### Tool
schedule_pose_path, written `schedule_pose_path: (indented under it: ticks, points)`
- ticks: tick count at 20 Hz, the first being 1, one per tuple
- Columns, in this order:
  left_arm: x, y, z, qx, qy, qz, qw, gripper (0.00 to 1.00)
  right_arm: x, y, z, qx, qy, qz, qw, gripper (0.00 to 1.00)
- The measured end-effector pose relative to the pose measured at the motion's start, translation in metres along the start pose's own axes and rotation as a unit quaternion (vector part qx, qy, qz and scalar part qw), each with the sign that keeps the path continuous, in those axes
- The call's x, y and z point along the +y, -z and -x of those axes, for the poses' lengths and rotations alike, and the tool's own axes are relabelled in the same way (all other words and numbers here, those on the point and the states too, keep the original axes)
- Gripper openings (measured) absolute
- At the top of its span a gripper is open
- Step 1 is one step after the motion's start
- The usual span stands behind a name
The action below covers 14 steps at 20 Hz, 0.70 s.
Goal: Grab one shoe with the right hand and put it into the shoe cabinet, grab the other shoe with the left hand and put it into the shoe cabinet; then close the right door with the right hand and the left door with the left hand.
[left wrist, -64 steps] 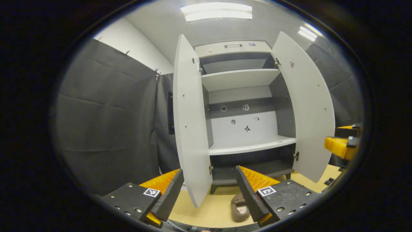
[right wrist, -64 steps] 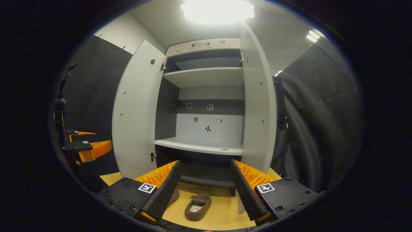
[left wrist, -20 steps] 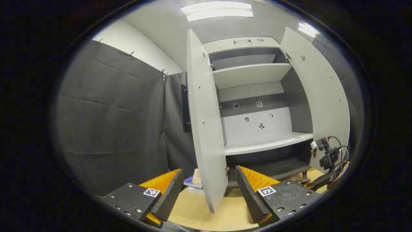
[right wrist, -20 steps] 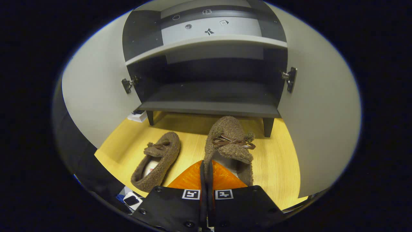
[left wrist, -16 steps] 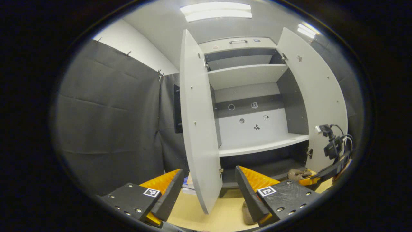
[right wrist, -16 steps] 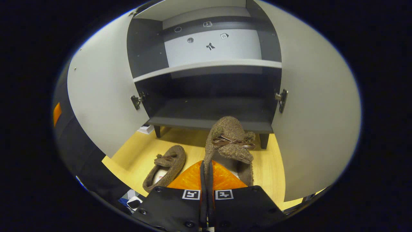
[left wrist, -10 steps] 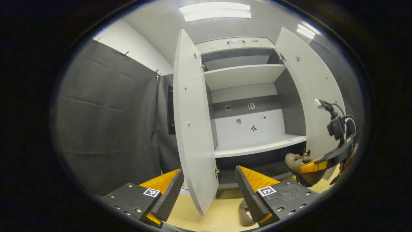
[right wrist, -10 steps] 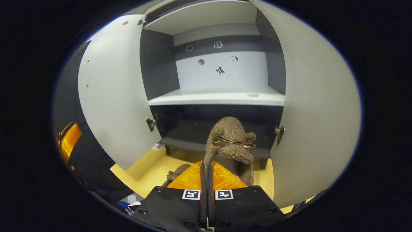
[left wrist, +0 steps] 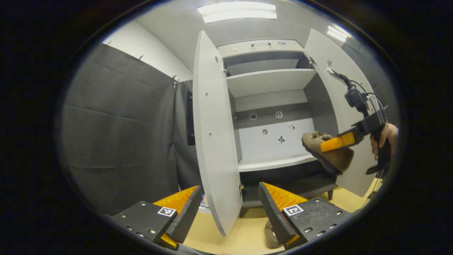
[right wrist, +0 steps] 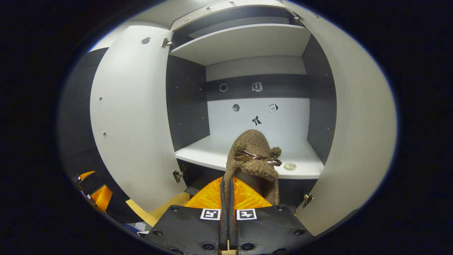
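My right gripper (right wrist: 226, 185) is shut on the side wall of a brown fuzzy slipper (right wrist: 253, 153) with a bow, held in the air in front of the cabinet's white middle shelf (right wrist: 212, 153). From the left gripper view, that right gripper (left wrist: 336, 143) and the slipper (left wrist: 331, 159) hang level with the white shelf (left wrist: 272, 163), and a hand (left wrist: 384, 136) holds the gripper. The left gripper (left wrist: 228, 199) is open low down, the left door's (left wrist: 212, 134) edge between its fingers. The other slipper (left wrist: 270, 236) lies on the floor, half hidden by a finger. Both doors stand open.
The right door (right wrist: 354, 134) stands close beside the held slipper. A small round thing (right wrist: 290, 166) lies on the white shelf. The dark bottom shelf (left wrist: 304, 184) sits just above the wooden floor (left wrist: 226, 237). Some books (left wrist: 203, 207) lie behind the left door. Black cloth (left wrist: 120, 134) hangs on the left.
The right gripper shut on one slipper on the floor and has lifted it to the height of the white middle shelf. The left gripper stayed open and barely moved.
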<state>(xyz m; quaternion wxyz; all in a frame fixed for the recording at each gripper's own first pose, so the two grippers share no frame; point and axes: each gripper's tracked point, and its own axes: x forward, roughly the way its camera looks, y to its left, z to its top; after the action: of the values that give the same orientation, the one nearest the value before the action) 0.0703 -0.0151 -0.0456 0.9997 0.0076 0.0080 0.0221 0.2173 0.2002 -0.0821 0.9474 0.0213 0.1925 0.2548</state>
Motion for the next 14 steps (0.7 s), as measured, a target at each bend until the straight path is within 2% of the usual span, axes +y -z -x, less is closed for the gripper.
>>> schedule_pose_path:
  ticks: [2, 3, 4, 10, 14]
  points:
    - [0.006, 0.003, 0.001, 0.004, -0.007, 0.003, 1.0, 1.0, -0.008, -0.019, -0.016, -0.009, 0.009, -0.001, 1.0, 0.03]
    - [0.009, 0.006, 0.001, 0.007, -0.01, 0.005, 1.0, 1.0, -0.012, -0.026, -0.025, -0.012, 0.014, 0.001, 1.0, 0.07]
    - [0.011, 0.008, 0.001, 0.01, -0.012, 0.007, 1.0, 1.0, -0.018, -0.035, -0.034, -0.014, 0.022, 0.004, 1.0, 0.0]
    - [0.018, 0.015, 0.004, 0.019, -0.017, 0.013, 1.0, 1.0, -0.056, -0.084, -0.095, -0.024, 0.074, 0.009, 0.997, 0.0]
    - [0.018, 0.023, 0.005, 0.03, -0.012, 0.019, 0.999, 1.0, -0.08, -0.088, -0.133, 0.004, 0.109, 0.007, 0.994, 0.03]
